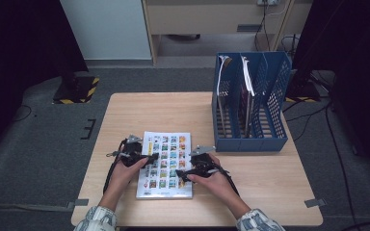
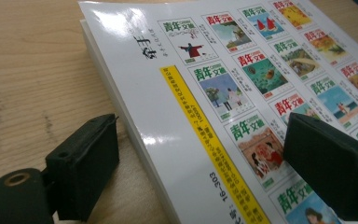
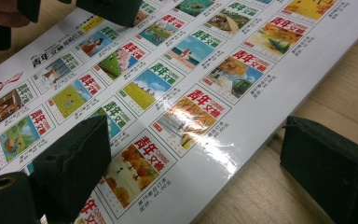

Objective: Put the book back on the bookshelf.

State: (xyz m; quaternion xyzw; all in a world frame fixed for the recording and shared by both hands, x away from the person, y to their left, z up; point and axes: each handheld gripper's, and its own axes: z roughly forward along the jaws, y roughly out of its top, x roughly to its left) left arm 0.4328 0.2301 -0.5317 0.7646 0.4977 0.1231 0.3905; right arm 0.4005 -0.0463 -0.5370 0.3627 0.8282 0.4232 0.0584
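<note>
Your two forearms come in from the near edge of the table [image 1: 270, 192], and each hand carries a gripper down at the magazine [image 1: 166, 166]. Your left gripper [image 1: 150, 157] sits at the magazine's left edge with its jaws spread: in the left gripper view [image 2: 200, 163] one jaw rests over the bare wood just beside the spine, the other hangs over the printed cover, and neither pad presses on the magazine. Your right gripper [image 1: 183, 174] sits at the right edge, jaws likewise apart; in the right gripper view [image 3: 191, 163] one jaw is over the cover and the other over the wood beyond the edge, so the edge lies between them, ungripped.

That magazine lies flat, cover up, near the front middle of the table, between your hands. Far and to the right stands a blue file rack [image 1: 270, 96], well apart from the grippers, with thin booklets [image 1: 247, 79] upright in its compartments. Nothing lies between the rack and the magazine.
</note>
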